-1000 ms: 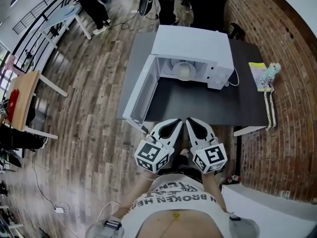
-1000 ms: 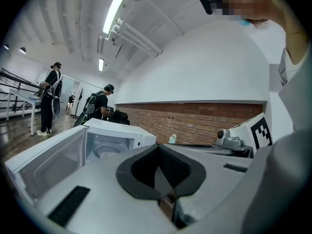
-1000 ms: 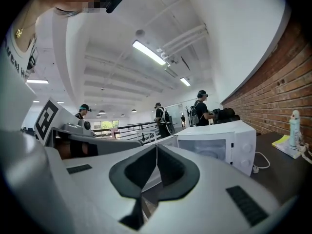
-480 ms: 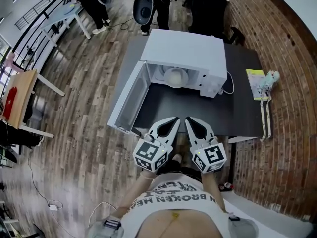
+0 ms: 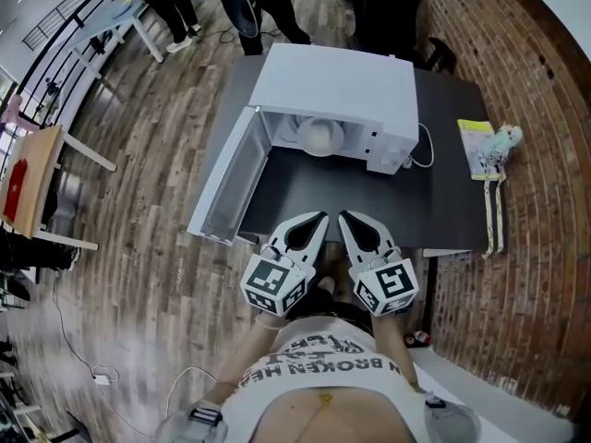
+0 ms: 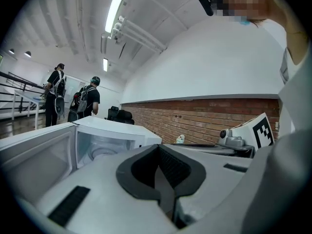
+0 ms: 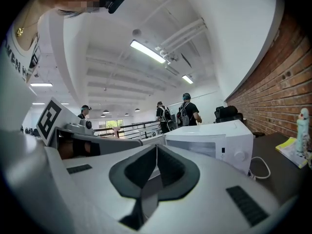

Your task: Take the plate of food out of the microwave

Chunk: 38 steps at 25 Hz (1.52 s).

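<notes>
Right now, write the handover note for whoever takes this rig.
Left gripper: shut, empty.
Right gripper: shut, empty. Both hang side by side over the table's near edge.
The microwave stands on the table, door open to the left; the plate of food is inside.
Done: door open.
Left: reach in, grip the plate, bring it out.

The box-shaped microwave [image 5: 342, 86] is white, its round plate of food [image 5: 320, 135] off-white, the flat tabletop [image 5: 323, 192] dark grey, the wooden plank floor [image 5: 138, 238] streaky brown, the brick wall [image 5: 545, 229] red-brown.
</notes>
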Motion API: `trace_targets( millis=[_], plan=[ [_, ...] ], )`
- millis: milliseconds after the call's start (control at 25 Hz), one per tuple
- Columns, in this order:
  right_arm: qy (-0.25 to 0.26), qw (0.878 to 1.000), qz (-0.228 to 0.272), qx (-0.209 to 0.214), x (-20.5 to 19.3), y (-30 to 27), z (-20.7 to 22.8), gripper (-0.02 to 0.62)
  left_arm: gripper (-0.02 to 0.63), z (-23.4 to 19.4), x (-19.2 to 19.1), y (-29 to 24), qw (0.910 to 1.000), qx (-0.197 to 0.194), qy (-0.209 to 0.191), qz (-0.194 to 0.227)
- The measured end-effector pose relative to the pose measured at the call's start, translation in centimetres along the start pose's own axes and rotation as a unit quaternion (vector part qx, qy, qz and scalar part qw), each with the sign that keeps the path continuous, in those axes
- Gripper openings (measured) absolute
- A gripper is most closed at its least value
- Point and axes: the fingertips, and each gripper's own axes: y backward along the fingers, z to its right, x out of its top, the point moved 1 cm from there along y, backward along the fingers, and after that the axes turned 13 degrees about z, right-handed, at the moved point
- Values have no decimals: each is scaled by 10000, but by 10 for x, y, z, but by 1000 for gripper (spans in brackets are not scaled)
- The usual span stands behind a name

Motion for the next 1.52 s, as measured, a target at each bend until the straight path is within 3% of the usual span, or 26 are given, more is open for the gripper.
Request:
trace_targets(
  millis=[320,880,1520],
  plan=[
    [60,9996,-48,-270,-3,-22,25,9,7,-21,-4,-31,9996,-202,132,-113],
    [268,9985,-100,-466,-4,-111,74,9,8,-99,6,-105,9983,-537,196,-132],
    [387,9929,-470,-1021,-42,-170,108,9,7,-170,-17,-145,9933,-995,349,-481]
  ],
)
